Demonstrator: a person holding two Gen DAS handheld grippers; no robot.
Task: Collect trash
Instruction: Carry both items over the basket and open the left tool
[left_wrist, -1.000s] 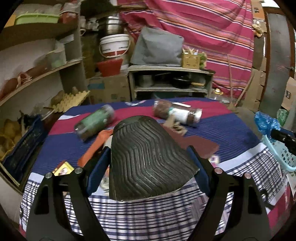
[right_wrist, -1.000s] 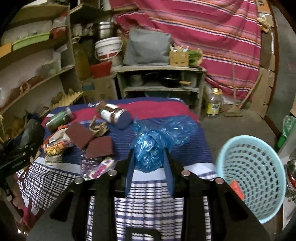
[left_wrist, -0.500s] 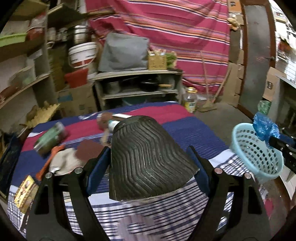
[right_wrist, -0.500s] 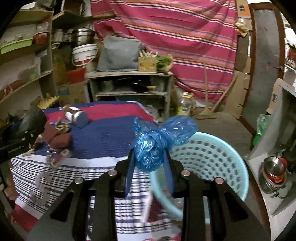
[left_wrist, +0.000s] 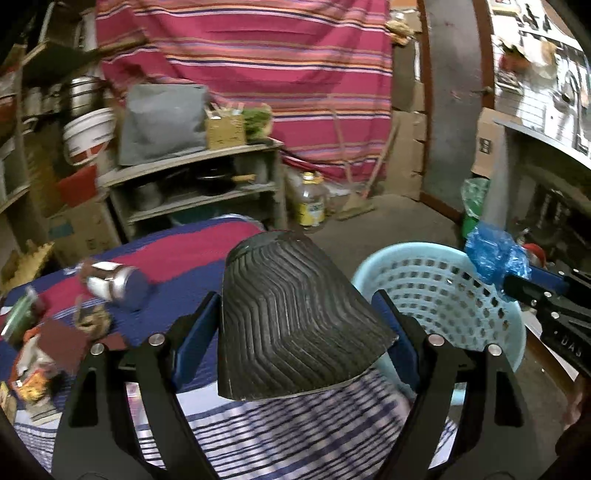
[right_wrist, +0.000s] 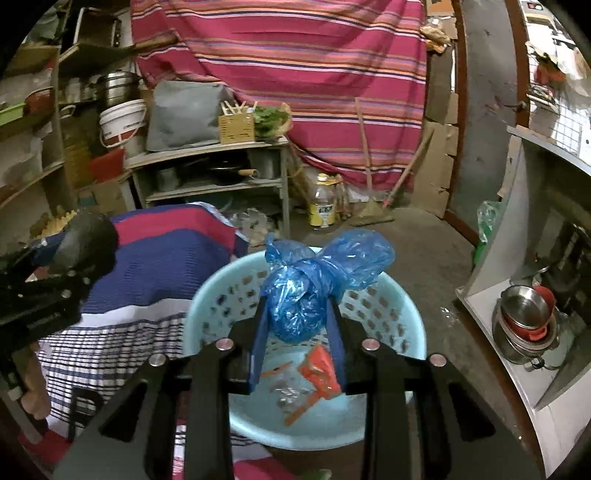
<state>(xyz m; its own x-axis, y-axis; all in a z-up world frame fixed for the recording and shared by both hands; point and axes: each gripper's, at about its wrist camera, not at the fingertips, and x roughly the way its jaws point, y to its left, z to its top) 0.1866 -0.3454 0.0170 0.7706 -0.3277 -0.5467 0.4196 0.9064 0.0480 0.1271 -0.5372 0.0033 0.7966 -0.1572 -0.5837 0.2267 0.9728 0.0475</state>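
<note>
Right gripper (right_wrist: 298, 321) clamps the knotted blue bag (right_wrist: 314, 284), poised over the pale-blue basket (right_wrist: 207, 295). Left gripper (left_wrist: 295, 328) grips a ribbed black slab (left_wrist: 291, 321), possibly a shoe sole, near the basket's left rim. Risk: slab is wide; dropped short, it may catch the rim and tip the basket.

Item count, both views.
One light blue basket (right_wrist: 400, 314), one knotted blue bag (right_wrist: 314, 284), one black ridged sole piece (left_wrist: 291, 321), one metal-capped jar (left_wrist: 114, 282), two claws.
</note>
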